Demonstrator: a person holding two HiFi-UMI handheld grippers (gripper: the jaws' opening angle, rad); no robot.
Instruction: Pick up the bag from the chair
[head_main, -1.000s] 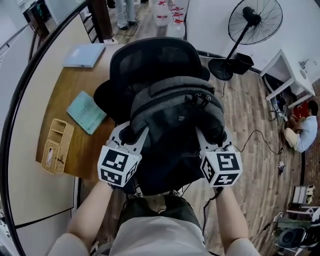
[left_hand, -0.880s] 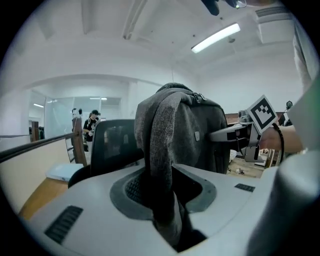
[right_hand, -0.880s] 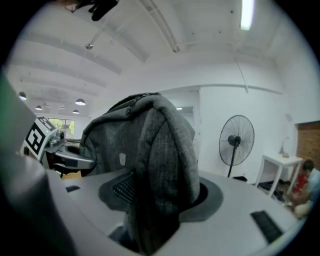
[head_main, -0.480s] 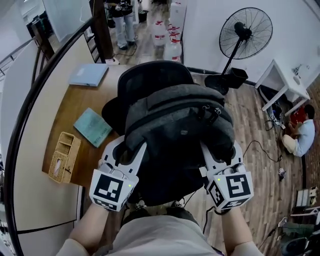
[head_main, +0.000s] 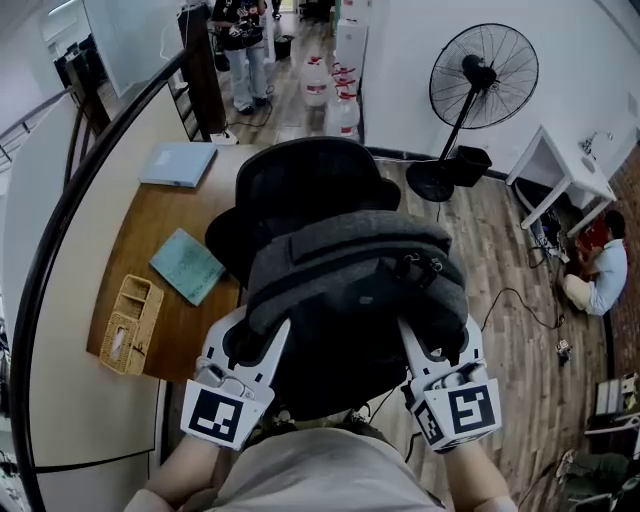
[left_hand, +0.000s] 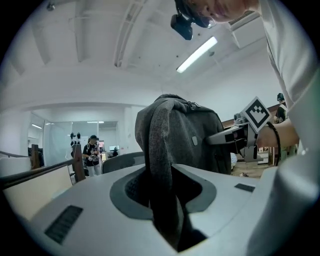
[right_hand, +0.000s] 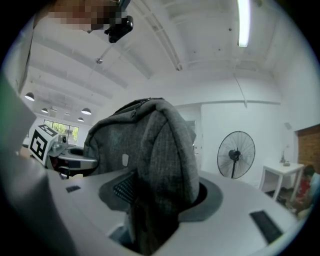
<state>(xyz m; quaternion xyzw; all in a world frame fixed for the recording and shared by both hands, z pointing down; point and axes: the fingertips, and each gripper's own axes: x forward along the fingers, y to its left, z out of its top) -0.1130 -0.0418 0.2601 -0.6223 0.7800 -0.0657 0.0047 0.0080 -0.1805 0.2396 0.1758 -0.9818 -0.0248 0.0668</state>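
Grey bag (head_main: 355, 290) is held up in front of the person, over the black chair (head_main: 300, 180). The seat is covered by the bag in the head view, so contact with the seat can't be judged; only the mesh backrest is seen beyond it.

Left claw (head_main: 248, 338) is clamped on the bag's left edge. A fold of grey fabric is seen pinched between the jaws in the left gripper view.

Right claw (head_main: 440, 335) is clamped on the bag's right edge. A thick fold of the same fabric is seen filling the gap between the jaws.

Zipper pulls (head_main: 415, 262) are seen on the bag's upper right.

Desk (head_main: 150, 240) is left of the chair. On it a teal notebook (head_main: 188, 265), a light blue folder (head_main: 178, 163) and a wicker basket (head_main: 125, 322) are laid, all apart from each other.

A standing fan (head_main: 483, 75) is placed on the wooden floor, right of the chair.
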